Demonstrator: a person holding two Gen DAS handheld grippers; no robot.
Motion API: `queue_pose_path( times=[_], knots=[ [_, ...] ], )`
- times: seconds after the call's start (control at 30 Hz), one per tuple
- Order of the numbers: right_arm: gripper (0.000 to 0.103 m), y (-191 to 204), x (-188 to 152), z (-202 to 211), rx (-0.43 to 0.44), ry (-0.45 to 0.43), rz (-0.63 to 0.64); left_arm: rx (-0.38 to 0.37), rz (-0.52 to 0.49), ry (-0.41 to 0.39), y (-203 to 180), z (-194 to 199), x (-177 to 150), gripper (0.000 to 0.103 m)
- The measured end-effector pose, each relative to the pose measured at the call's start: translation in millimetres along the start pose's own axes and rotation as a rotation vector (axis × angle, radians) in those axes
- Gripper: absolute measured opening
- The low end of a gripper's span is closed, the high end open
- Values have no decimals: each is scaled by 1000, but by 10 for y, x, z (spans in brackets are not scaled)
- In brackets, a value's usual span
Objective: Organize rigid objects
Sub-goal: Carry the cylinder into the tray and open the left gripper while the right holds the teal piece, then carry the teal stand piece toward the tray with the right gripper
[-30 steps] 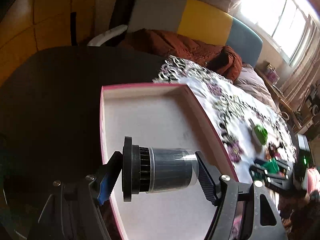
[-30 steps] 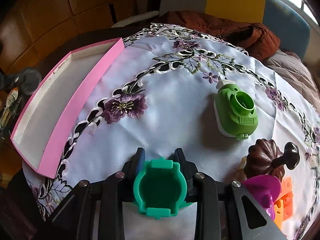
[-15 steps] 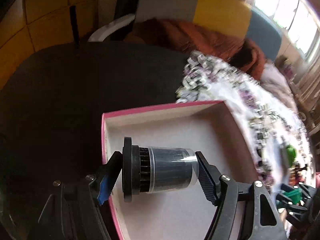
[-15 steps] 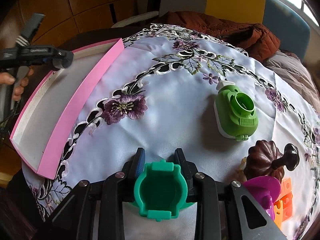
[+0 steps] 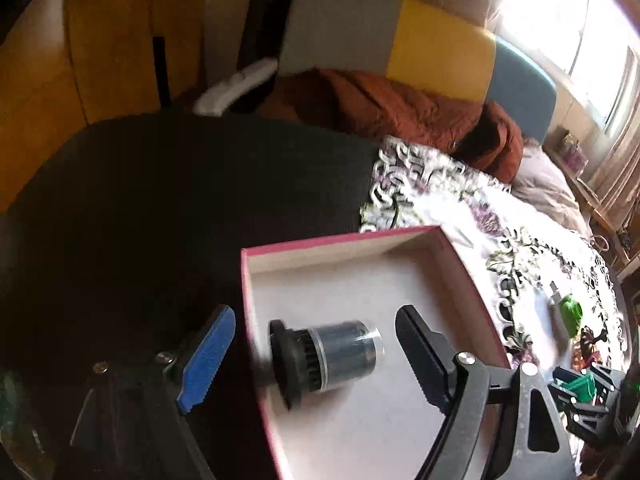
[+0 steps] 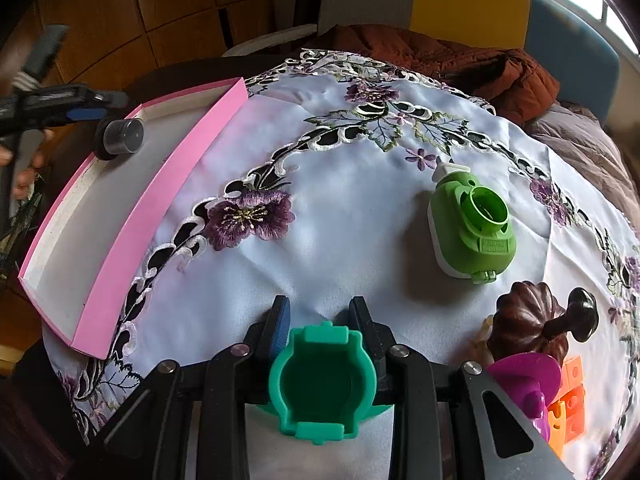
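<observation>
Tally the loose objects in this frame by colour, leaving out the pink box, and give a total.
Green: 2, the teal ring piece and the lime device
Black: 1, the cylinder in the pink box
Brown: 1, the pumpkin-shaped piece
Magenta: 1, the magenta piece
Orange: 1, the orange block
Total: 6

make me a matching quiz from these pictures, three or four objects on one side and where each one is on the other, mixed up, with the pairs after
Things:
1. dark cylindrical cap with a black ribbed flange
2. teal plastic ring-shaped case
3. lime green plastic dispenser with a round opening
4. dark brown pumpkin-shaped wooden piece

Places:
A. lying alone on the embroidered white tablecloth
B. clamped in the right tongs
C. inside the pink-walled shallow box, between the open left tongs
D. beside the magenta plastic piece and orange blocks

Pairs: 1-C, 2-B, 3-A, 4-D
</observation>
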State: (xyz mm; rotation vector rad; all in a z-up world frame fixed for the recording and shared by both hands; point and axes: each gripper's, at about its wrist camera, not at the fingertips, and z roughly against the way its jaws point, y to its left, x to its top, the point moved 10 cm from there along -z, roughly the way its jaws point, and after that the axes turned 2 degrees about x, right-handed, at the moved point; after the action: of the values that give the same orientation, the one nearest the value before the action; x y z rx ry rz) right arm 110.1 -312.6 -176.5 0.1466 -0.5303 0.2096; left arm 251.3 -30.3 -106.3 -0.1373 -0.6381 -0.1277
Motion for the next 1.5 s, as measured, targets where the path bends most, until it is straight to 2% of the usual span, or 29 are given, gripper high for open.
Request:
queue_pose_path(
  times=[0.1, 0.33, 0.5, 0.7, 1.03, 1.1, 1.23, 1.3, 1.33, 1.37, 1.43, 1.5],
  knots=[
    [31, 4, -1, 2, -5, 0, 7, 27, -10, -42, 43, 300, -163, 84],
    [31, 8, -1, 11, -21, -3, 21, 40, 11, -12, 70, 589, -763, 84],
    [31, 20, -5, 14, -29, -9, 24, 64, -2, -25, -55, 738, -1026, 84],
    [31, 16, -7, 16, -31, -16, 22, 96, -7, -36, -171, 827, -1167, 83],
    [32, -6, -9, 15, -33, -22, -33, 86, 27, -28, -108, 846, -1226, 82],
    [33, -23, -7, 12, -35, -19, -67, 82, 31, -15, -85, 825, -1251, 76],
    [35, -38, -1, 15, -37, -21, -114, 74, 40, -13, -37, 829, -1297, 74],
    [40, -41, -7, 20, -48, -18, -127, 72, 54, -13, 5, 832, -1310, 74],
    [49, -43, -11, 23, -49, -17, -137, 72, 62, -10, 30, 831, -1318, 74],
    [65, -40, -14, 30, -47, -14, -148, 68, 77, -7, 65, 832, -1329, 74],
    [81, 8, -49, 20, -41, 14, -155, 61, 95, -7, 110, 843, -1342, 74],
    [81, 44, -70, 23, -69, 13, -132, 65, 107, -5, 159, 848, -1353, 74]
  ],
)
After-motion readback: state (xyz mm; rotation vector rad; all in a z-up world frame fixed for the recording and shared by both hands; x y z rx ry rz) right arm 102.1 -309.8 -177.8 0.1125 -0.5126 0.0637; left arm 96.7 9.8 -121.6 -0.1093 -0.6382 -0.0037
